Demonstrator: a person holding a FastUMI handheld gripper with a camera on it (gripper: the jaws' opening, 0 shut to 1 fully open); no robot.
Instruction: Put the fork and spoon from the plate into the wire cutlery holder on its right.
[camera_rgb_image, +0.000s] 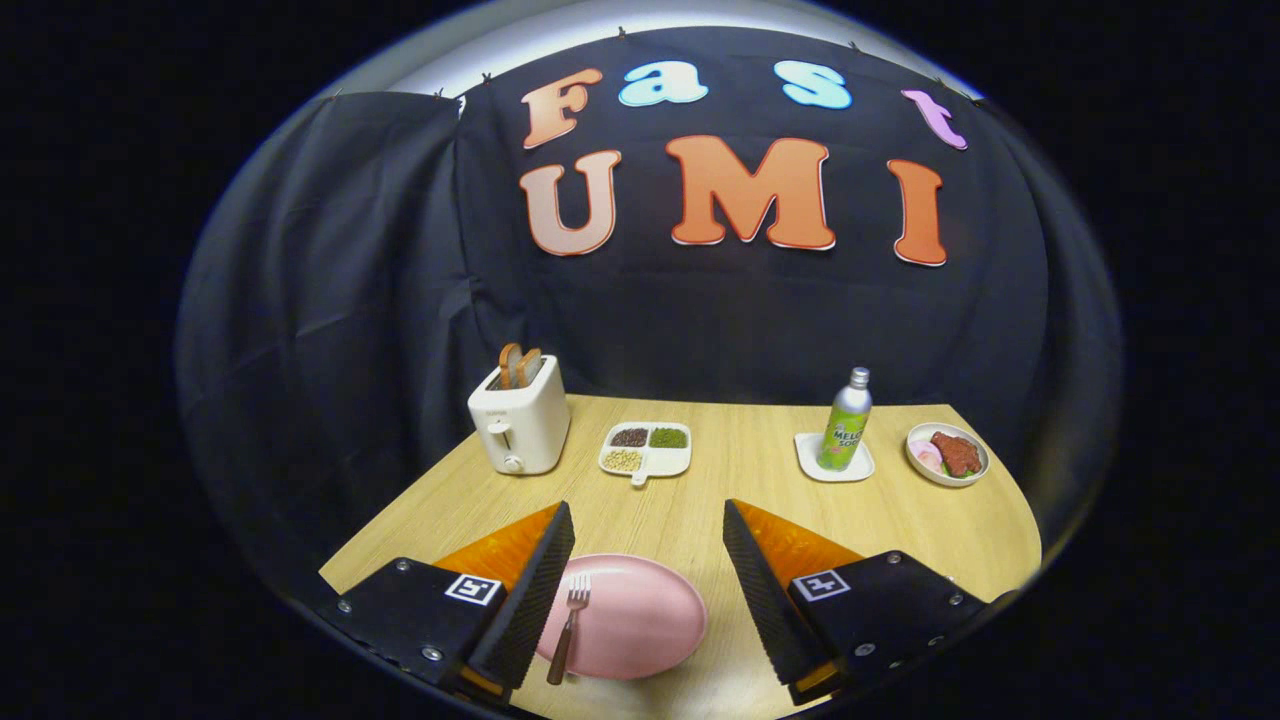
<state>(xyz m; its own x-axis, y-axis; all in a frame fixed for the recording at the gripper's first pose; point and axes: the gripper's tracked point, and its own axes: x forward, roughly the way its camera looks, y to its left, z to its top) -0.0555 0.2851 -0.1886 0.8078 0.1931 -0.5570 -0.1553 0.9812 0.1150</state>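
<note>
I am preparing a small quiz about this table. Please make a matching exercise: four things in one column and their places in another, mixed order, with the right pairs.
Things:
1. fork
2. bottle
3. bread slices
4. gripper

Places or states:
A. in the toaster
B. on the pink plate
C. open, above the pink plate
D. upright on a white coaster

Pairs: 1-B, 2-D, 3-A, 4-C

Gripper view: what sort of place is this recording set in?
Probably a staged kitchen-table booth: a wooden table against black cloth, with a toaster, a divided snack tray and a pink plate between the open hand-held gripper fingers.
</note>
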